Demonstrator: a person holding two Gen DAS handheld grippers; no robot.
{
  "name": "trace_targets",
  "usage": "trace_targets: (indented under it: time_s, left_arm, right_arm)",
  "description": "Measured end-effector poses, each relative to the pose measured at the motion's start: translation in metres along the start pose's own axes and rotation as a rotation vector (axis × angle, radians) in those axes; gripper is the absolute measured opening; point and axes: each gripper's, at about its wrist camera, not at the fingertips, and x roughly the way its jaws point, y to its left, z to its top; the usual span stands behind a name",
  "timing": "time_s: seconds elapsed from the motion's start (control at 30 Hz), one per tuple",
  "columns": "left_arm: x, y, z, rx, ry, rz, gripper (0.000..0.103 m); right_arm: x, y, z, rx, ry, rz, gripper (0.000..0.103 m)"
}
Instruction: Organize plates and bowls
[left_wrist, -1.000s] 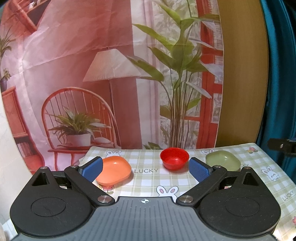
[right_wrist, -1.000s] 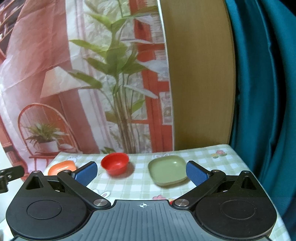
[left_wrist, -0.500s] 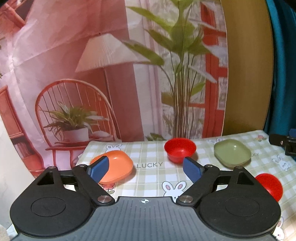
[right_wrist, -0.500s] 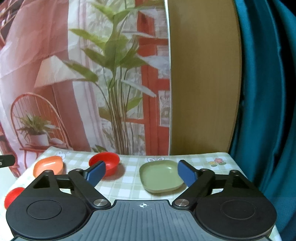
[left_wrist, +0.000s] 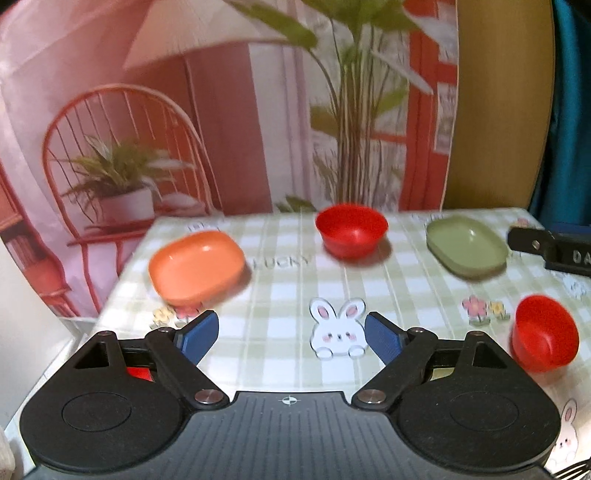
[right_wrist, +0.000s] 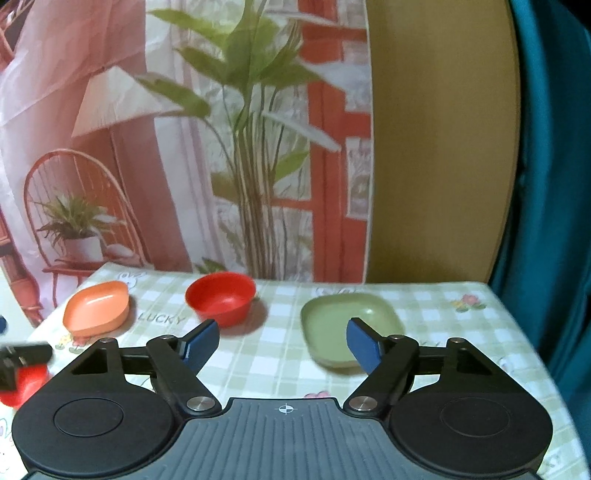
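On the checked tablecloth (left_wrist: 280, 280) lie an orange plate (left_wrist: 197, 266) at the far left, a red bowl (left_wrist: 351, 229) at the far middle, a green plate (left_wrist: 466, 245) at the far right and a second red bowl (left_wrist: 543, 338) near right. My left gripper (left_wrist: 291, 336) is open and empty, above the cloth in front of the orange plate. My right gripper (right_wrist: 282, 343) is open and empty, its right finger over the green plate (right_wrist: 351, 332). The right wrist view also shows the orange plate (right_wrist: 96, 308) and the far red bowl (right_wrist: 221, 298).
A printed backdrop (left_wrist: 221, 110) hangs behind the table, with a wooden panel (right_wrist: 443, 147) and a teal curtain (right_wrist: 546, 184) to the right. The right gripper's body (left_wrist: 550, 247) shows at the right edge of the left wrist view. A fork tip (left_wrist: 576, 472) lies near right.
Both grippers have tilted down and moved forward over the table. The plates and bowls look nearer, and the second red bowl has come into full view at right. Both stay open.
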Motion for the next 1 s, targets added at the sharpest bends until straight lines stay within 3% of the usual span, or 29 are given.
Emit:
trace_targets:
  time_s: [0.2,0.4,0.57,0.77,1.0]
  left_arm:
    - [0.006,0.013,0.0,-0.011,0.02,-0.023,0.085]
    - [-0.012,0.062,0.02,-0.035,0.015,-0.04,0.079]
    - [-0.022,0.109,0.035,-0.06,0.003,0.014,0.079]
    - [-0.014,0.161,0.051,-0.111,-0.006,0.092,0.079]
    - [0.018,0.204,0.069,-0.112,-0.047,0.166,0.079]
  right_arm:
    - [0.014,0.012,-0.003,-0.009,0.038,0.025,0.071]
    - [0.013,0.024,0.006,0.002,0.066,0.033,0.071]
    - [0.02,0.044,0.013,-0.009,0.121,0.09,0.071]
    - [0.039,0.095,0.025,-0.04,0.16,0.184,0.071]
    - [0.08,0.168,0.046,-0.182,0.144,0.247,0.07]
